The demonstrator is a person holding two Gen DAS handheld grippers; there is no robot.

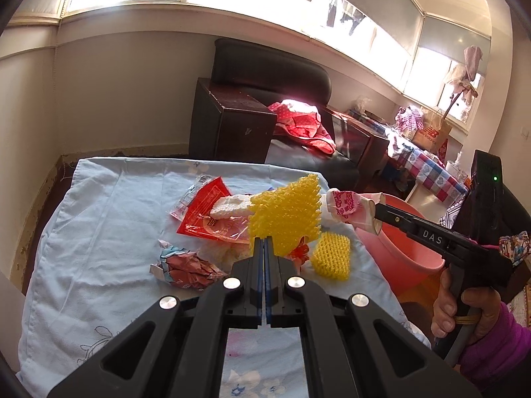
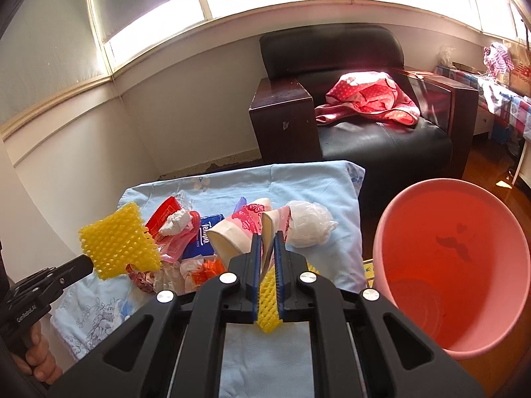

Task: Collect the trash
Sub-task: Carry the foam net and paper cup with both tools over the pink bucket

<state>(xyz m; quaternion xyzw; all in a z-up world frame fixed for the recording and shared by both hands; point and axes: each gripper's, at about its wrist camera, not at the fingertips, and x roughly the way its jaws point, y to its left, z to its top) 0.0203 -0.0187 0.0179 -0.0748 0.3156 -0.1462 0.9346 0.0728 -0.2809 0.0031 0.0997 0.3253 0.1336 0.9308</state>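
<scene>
My left gripper (image 1: 264, 243) is shut on the lower edge of a large yellow foam net (image 1: 285, 210), which hangs lifted above the trash pile; the right wrist view shows the same foam net (image 2: 119, 242) on the left gripper (image 2: 91, 263). My right gripper (image 2: 267, 240) is shut on the rim of a squashed pink-patterned paper cup (image 2: 232, 232). In the left wrist view the right gripper (image 1: 378, 212) holds that cup (image 1: 348, 207) beside the pink bucket (image 1: 408, 245). The bucket (image 2: 448, 248) stands at the table's right edge.
On the light blue cloth (image 1: 99, 215) lie a small yellow foam net (image 1: 332, 255), a red wrapper (image 1: 205, 215), white foam (image 1: 229, 206), a crumpled wrapper (image 1: 186, 265), a blue tissue pack (image 2: 204, 238) and a white plastic ball (image 2: 308, 222). A dark armchair (image 2: 381, 139) stands behind.
</scene>
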